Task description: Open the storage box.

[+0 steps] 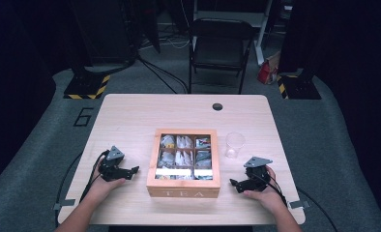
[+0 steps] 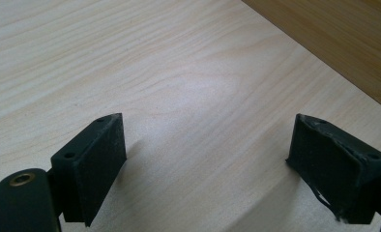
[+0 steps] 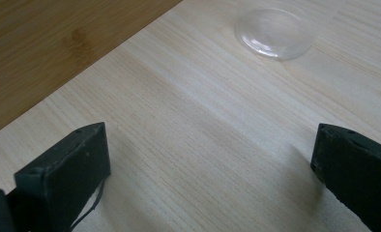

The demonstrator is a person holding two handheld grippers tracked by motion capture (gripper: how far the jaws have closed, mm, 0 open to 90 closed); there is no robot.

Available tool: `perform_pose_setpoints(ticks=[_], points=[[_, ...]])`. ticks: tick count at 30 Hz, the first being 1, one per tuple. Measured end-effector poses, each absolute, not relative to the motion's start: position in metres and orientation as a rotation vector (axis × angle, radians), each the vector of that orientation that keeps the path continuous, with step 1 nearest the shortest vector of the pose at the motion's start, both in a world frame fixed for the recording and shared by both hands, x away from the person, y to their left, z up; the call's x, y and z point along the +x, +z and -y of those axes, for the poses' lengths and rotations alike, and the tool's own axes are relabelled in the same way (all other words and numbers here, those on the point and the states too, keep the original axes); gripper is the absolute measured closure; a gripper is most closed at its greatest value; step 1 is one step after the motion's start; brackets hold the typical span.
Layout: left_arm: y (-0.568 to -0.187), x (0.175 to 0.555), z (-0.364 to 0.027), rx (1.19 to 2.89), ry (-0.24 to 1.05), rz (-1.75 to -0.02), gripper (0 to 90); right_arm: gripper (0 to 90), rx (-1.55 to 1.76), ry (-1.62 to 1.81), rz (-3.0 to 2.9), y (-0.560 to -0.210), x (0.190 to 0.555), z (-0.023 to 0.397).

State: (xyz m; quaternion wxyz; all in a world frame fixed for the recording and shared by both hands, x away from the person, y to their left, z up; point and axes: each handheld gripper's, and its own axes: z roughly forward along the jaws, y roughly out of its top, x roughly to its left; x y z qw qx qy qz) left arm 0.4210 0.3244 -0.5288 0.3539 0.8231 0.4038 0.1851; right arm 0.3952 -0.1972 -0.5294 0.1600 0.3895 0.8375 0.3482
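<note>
Meanwhile, both the left gripper [image 1: 130, 170] and the right gripper [image 1: 235, 184] rest wide apart and empty on the tabletop [image 1: 130, 116], flanking the wooden tea box [image 1: 183, 192] near a clear plastic cup [image 1: 235, 144].

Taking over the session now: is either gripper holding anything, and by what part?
Nothing is held. The left gripper and right gripper both stand open over bare table, either side of the tea box.

"TEA" – tea box [image 1: 183, 192] front; "6" – floor [image 1: 83, 116].
</note>
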Motion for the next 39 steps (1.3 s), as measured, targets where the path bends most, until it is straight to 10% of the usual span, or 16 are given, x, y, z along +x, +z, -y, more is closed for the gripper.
perform_pose_setpoints(ticks=[39], points=[[-0.508,0.406,-0.326,2.045,0.373,-1.095,34.4,33.2,1.180,1.116,-2.328,-0.508,0.388,0.201]])
